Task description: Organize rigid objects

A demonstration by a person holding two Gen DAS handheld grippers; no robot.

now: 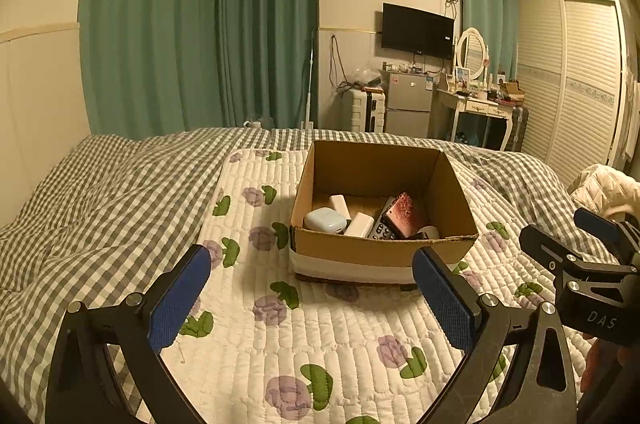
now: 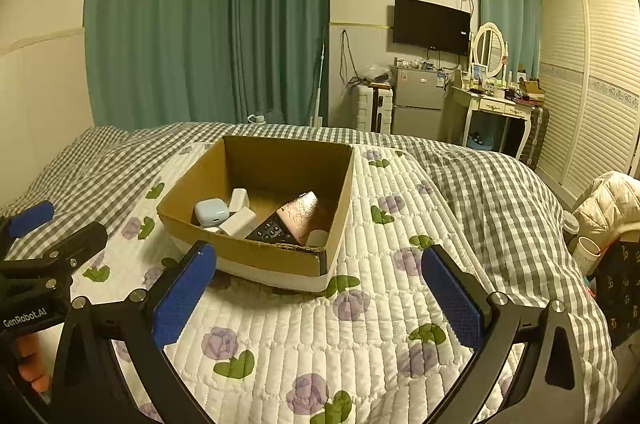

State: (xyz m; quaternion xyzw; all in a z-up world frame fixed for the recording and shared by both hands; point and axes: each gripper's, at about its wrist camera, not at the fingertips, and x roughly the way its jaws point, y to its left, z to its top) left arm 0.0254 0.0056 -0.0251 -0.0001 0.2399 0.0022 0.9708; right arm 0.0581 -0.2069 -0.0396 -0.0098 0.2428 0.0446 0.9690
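The left hand-held gripper point(image 1: 312, 288) hangs over the flowered quilted mat point(image 1: 340, 336) on the bed point(image 1: 80, 207), its blue-padded fingers point(image 1: 180, 300) spread wide with nothing between them. The cardboard box point(image 1: 380, 248) sits on the mat just ahead of it — slightly toward its right finger, whose tip overlaps the box's near wall in the left wrist view.

The right hand-held gripper point(image 2: 320, 288) is likewise spread and holds nothing; from its own camera the box point(image 2: 248, 252) lies ahead and toward its left finger point(image 2: 184, 296), the near corner showing between the two fingers. Each gripper also shows at the edge of the other's view, side by side and apart.

Inside the box, gathered toward the near wall:
- a pale blue earbud case point(image 2: 211, 212) at the left
- two white blocks point(image 2: 239, 222), one behind the other, beside it
- a black remote control point(image 2: 270, 230) with white buttons
- a pink glittery phone-like slab point(image 2: 300, 214) leaning across the remote
- a small white round thing point(image 2: 318, 238) in the near right corner — too hidden to identify

A cream padded jacket point(image 2: 608, 203) lies off the right side of the bed.
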